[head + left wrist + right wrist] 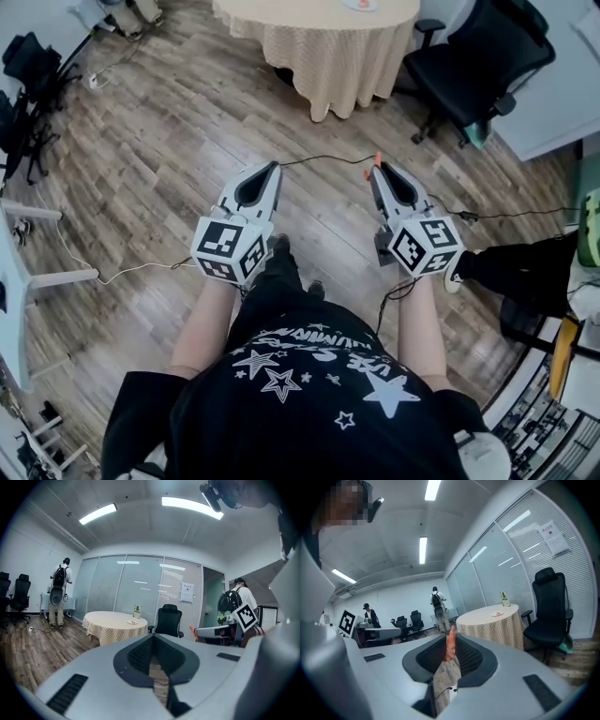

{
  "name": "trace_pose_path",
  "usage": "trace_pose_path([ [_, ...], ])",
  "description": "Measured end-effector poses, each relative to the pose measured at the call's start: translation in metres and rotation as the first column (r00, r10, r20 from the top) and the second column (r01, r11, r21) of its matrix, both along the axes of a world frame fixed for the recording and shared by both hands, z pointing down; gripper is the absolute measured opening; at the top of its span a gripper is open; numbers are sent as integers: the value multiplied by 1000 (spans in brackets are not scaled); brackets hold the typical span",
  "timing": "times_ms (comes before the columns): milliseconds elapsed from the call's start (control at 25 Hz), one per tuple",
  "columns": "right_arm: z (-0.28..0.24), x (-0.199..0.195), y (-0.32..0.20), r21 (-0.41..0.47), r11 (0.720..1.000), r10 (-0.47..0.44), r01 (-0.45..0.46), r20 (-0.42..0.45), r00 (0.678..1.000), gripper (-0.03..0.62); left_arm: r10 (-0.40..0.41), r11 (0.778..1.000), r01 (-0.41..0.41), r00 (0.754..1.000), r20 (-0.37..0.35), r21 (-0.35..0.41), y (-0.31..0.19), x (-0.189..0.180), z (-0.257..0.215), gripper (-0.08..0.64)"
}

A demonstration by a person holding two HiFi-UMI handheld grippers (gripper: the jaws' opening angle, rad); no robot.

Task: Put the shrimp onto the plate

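Carrying the shrimp (450, 645) pinched between the clenched jaws of the right gripper (378, 172), holding the left gripper (274, 169) with jaws pressed together on nothing, probably needing next to be walking toward the plate (498, 614) on the counter (487, 626) well ahead of both jaws.

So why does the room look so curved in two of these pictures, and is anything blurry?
Left gripper view: the wide-angle lens bows the ceiling lights, and the corners go black. Right gripper view: same bending, yet the shrimp looks fairly sharp. Head view: evenly lit, little curving.
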State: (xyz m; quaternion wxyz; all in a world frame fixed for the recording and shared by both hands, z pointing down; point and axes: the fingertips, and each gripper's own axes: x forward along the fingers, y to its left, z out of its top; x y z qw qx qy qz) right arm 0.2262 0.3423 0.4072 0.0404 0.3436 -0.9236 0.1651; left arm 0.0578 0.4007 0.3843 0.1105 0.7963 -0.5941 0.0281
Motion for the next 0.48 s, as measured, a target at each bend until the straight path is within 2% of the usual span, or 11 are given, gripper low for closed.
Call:
trace_pose_path([
  [200,9,-25,-35,-45,998,43,-42,23,999,71,-18,1000,18,1000,2,-15,-23,-36,6,8],
  [480,-11,-72,-92,-22,998,54,-53,30,998,71,-11,1000,10,1000,-12,-12,-76,-87,0,8],
])
